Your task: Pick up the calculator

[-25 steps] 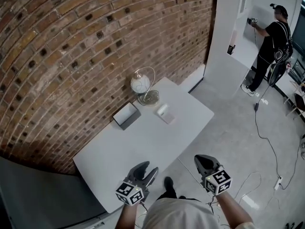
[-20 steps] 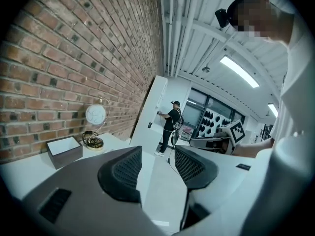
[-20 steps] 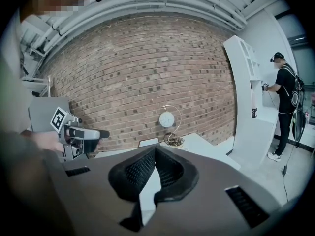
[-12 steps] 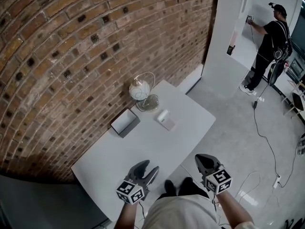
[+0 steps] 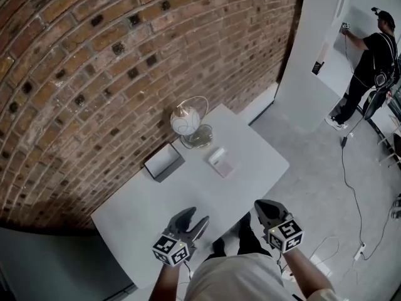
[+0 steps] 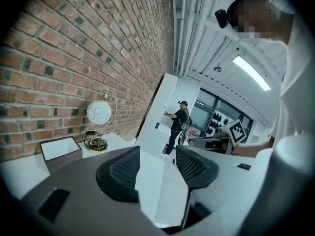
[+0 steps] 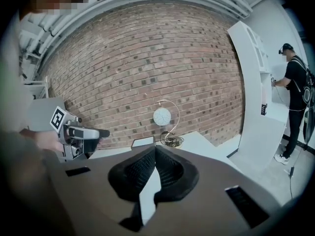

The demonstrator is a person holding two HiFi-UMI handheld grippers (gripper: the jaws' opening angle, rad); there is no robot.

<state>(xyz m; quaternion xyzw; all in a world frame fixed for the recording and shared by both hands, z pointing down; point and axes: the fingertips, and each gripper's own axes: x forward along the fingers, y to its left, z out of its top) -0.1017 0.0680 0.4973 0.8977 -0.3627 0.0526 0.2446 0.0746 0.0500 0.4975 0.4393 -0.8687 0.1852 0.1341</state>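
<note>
My left claw (image 5: 193,222) hangs over the near edge of the white bench (image 5: 150,209). Its jaws stand well apart and have just been opening, and there is nothing between them but bare bench top and the floor beyond. My right claw (image 5: 264,209) is off the bench, out past its near edge and over the grey floor. Its two pads meet at the tips and it carries nothing.

The calculator (image 5: 220,162), small and white, lies flat in the far half of the bench, well apart from both claws. It is near the foot of the globe lamp (image 5: 185,123), which stands at the far corner by the brick wall, but it does not touch it. A grey open box (image 5: 164,162) sits along the wall-side edge, with a strip of bare top between it and the calculator.
</note>
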